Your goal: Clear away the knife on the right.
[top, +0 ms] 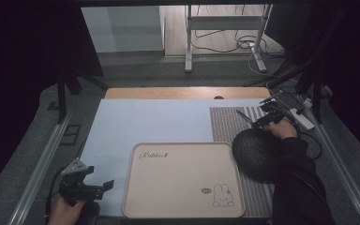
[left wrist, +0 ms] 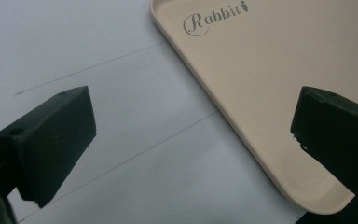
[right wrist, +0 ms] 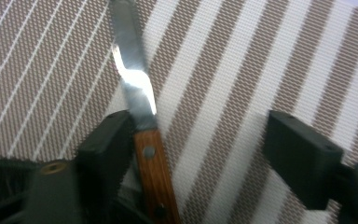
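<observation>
A knife (right wrist: 137,88) with a steel blade and a wooden handle (right wrist: 154,172) lies on the brown-and-white striped placemat (right wrist: 242,70). My right gripper (right wrist: 200,135) is open around it, with the handle against the left jaw and a wide gap to the other jaw. From above, the knife (top: 243,117) points to the far left of the right gripper (top: 261,121), at the placemat (top: 225,124). My left gripper (top: 101,178) is open and holds nothing, low over the pale blue mat (left wrist: 121,70) beside the beige tray's corner (left wrist: 261,154).
The beige tray (top: 183,183), marked "Rabbit", lies at the front centre with nothing on it. A dark round textured thing (top: 255,152) sits on the placemat just right of the tray, under the right forearm. A white power strip (top: 302,119) lies at the table's right edge.
</observation>
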A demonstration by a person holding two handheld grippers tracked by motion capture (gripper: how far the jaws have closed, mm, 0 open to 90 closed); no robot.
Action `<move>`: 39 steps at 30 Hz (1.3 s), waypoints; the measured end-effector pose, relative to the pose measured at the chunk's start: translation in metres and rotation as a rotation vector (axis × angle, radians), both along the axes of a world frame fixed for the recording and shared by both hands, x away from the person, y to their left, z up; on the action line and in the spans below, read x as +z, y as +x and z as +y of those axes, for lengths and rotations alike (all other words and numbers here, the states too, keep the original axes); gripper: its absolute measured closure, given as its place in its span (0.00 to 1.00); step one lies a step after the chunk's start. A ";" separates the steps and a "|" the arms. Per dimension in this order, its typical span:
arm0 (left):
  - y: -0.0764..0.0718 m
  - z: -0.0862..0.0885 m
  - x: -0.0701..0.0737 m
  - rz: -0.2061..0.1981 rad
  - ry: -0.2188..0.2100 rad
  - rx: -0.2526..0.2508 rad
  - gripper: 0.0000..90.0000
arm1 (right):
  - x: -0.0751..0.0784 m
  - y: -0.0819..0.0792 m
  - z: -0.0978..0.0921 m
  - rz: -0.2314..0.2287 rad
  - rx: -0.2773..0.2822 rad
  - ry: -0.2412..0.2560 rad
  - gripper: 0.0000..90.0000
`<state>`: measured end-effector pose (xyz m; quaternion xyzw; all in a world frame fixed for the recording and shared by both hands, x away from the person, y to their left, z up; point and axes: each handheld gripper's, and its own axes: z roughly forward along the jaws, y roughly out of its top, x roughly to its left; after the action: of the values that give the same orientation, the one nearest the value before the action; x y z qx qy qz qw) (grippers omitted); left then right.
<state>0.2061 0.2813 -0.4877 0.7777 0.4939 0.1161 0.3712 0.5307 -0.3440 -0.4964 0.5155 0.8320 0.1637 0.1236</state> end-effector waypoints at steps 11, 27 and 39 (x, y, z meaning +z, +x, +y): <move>0.000 0.000 0.000 -0.001 -0.005 -0.002 0.00 | 0.007 -0.007 -0.016 0.044 0.057 0.036 0.86; 0.001 0.001 0.000 0.000 -0.013 0.001 0.00 | 0.026 -0.019 -0.045 0.023 0.003 0.035 0.86; 0.001 0.001 0.000 -0.002 -0.015 -0.001 0.00 | 0.041 -0.042 -0.028 0.007 0.056 0.071 0.86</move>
<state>0.2069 0.2825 -0.4874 0.7748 0.4943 0.1129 0.3777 0.4890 -0.3717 -0.4550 0.4967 0.8401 0.1948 0.0976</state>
